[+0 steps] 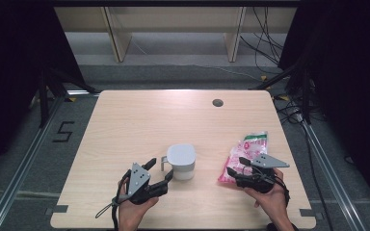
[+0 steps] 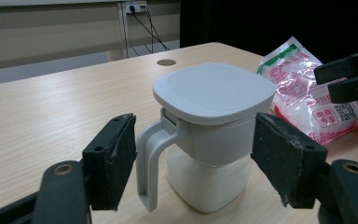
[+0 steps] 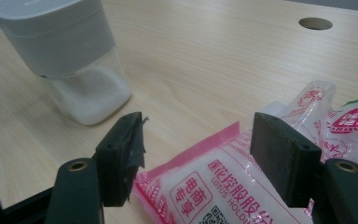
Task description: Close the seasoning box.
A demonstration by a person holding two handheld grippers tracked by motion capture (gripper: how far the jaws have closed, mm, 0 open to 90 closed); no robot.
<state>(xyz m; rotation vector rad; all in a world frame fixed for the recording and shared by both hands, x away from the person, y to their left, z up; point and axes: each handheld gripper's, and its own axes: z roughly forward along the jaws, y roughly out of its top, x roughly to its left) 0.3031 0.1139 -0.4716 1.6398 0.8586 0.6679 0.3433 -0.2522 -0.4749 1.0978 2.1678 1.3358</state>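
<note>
A white jar with a square lid, a side handle and white powder in its clear base stands on the table's near half. My left gripper is just left of it, open, its pads on either side of the handle end without touching. A pink and white printed bag lies to the jar's right. My right gripper is open over the bag's near end. In the right gripper view the bag's corner lies between the spread pads, with the jar at upper left.
The wooden table has a round cable hole near its far edge. Beyond the table stand a low shelf and loose cables on the floor. The right gripper's jaws reach in at the right of the left gripper view.
</note>
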